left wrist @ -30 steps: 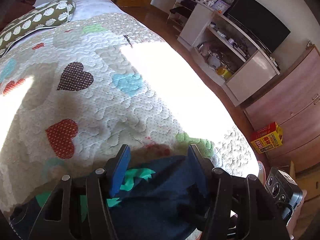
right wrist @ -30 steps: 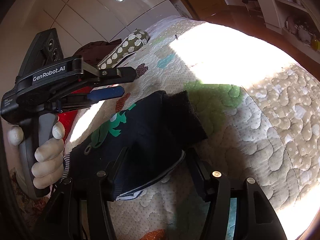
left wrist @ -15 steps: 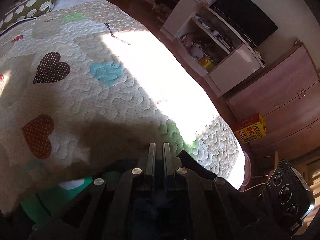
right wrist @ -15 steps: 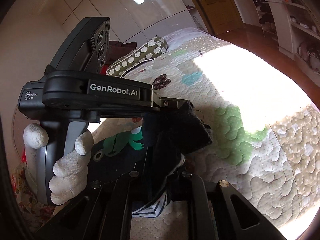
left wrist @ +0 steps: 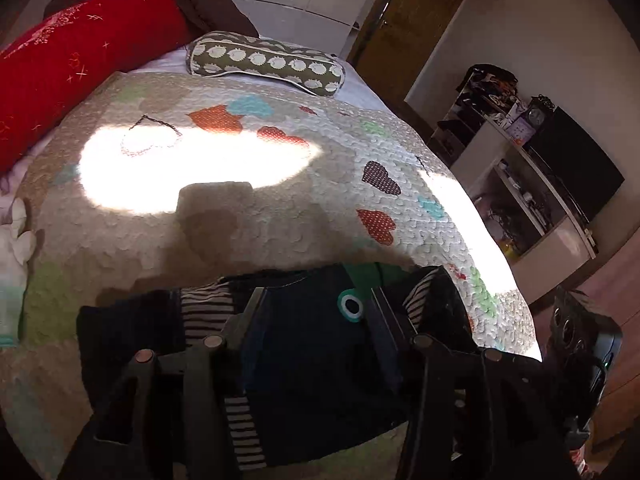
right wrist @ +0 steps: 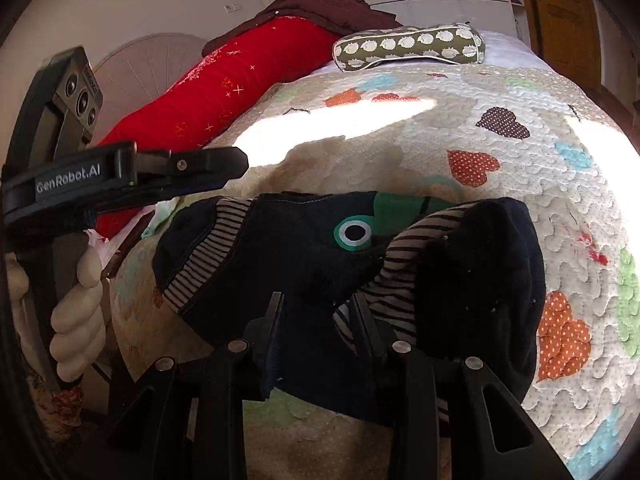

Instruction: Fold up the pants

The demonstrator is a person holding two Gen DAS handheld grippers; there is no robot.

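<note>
The small dark navy pants (left wrist: pixel 304 344) with striped lining and a green eye print lie folded on the heart-patterned quilt (left wrist: pixel 280 208) near its front edge. They also show in the right wrist view (right wrist: pixel 320 252). My left gripper (left wrist: pixel 316 300) is open, its jaws spread just above the pants and holding nothing; it also shows in the right wrist view (right wrist: pixel 224 168), up at the left. My right gripper (right wrist: pixel 318 304) is open, its jaws partly spread over the near edge of the pants and gripping nothing.
A red bolster (left wrist: pixel 76 64) and a patterned green cushion (left wrist: pixel 268 62) lie at the head of the bed. A white shelf unit with a TV (left wrist: pixel 560 184) stands to the right. A white cloth (left wrist: pixel 12 256) lies at the left edge.
Both grippers were shut on the pants half a second ago; both have opened and let go. The pants now lie folded on the quilt, and both views have swung toward the bed's head.
</note>
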